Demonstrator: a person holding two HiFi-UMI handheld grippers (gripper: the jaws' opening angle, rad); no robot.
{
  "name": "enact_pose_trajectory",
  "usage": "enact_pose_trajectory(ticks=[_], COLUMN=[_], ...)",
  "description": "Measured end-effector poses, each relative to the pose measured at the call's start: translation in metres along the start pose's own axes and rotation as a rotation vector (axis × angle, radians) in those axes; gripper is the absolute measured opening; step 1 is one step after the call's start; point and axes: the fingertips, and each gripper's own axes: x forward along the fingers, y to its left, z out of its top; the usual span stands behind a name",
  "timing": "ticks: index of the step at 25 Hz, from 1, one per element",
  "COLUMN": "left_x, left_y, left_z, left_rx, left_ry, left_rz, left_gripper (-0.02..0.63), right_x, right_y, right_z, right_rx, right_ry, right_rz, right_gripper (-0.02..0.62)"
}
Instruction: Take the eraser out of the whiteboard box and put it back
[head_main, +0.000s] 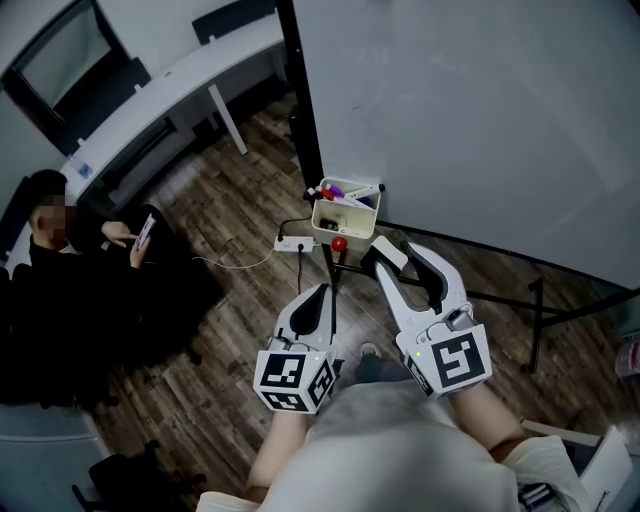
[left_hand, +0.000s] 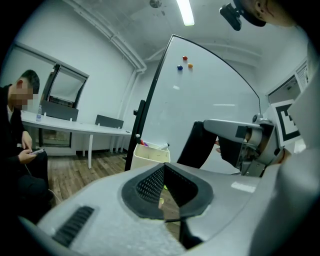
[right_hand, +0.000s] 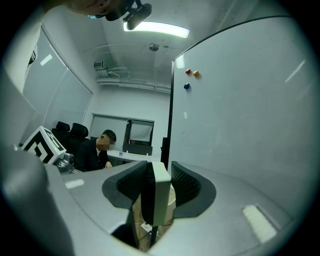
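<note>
The cream whiteboard box (head_main: 345, 214) hangs at the whiteboard's lower left corner, with markers standing in it. My right gripper (head_main: 395, 258) is shut on the eraser (head_main: 388, 250), a white block with a black felt side, just in front of and to the right of the box. In the right gripper view the eraser (right_hand: 161, 192) stands upright between the pads. My left gripper (head_main: 320, 295) is lower left of the box, shut with nothing in it. From the left gripper view the box (left_hand: 150, 155) lies ahead beyond the closed tips (left_hand: 163, 170).
The large whiteboard (head_main: 480, 120) fills the upper right, with its black stand foot (head_main: 535, 300) on the wooden floor. A power strip (head_main: 297, 243) and cable lie below the box. A person in black (head_main: 60, 260) sits at the left near a white desk (head_main: 150, 95).
</note>
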Motion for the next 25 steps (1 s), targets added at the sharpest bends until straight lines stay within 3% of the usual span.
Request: enact_pose_trajectory(ticks=[25], left_x=[-0.006], left_y=[-0.003], left_z=[0.006], left_rx=[0.025], left_ry=[-0.012], left_rz=[-0.046], left_gripper=[0.002], right_x=[-0.013], right_y=[0.003], right_z=[-0.001], right_rx=[0.005], right_ry=[0.006], right_rz=[-0.049], right_gripper=[0.161])
